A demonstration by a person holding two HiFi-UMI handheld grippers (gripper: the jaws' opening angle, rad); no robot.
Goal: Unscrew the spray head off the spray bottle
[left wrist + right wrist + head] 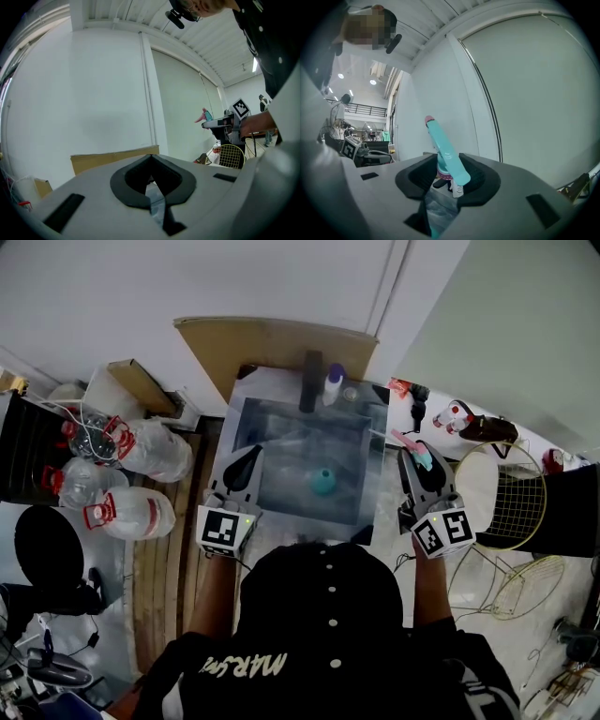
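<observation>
Standing at a glossy grey square worktop [281, 427], a person in a black cap and black shirt holds a gripper over each side edge. A white wall rises behind, and a flat brown cardboard sheet [272, 343] leans against it along the worktop's back edge. On the floor beyond the left edge lie large clear plastic water jugs with red handles [141, 451]. A round gold wire basket [511, 493] stands beyond the right edge.

The left gripper [251, 457] hangs over the left edge. Its black fingers [133, 180] are pressed together with nothing between them.

The right gripper [419, 454] hangs just outside the right edge, pointing towards the back. Its fingers [412, 180] stand partly apart and are clamped on the collar of a teal plastic spray head with a pink nozzle tip [443, 140]. The spray head sticks up tilted from between them, and a small white piece shows below its collar.

The small rounded teal bottle [322, 482] stands on the worktop, right of its middle and nearer the front edge. It is between the two grippers, well apart from the spray head, and neither gripper touches it.

At the back edge a dark upright block [310, 381] stands just beside a small white bottle with a purple cap [334, 383].
</observation>
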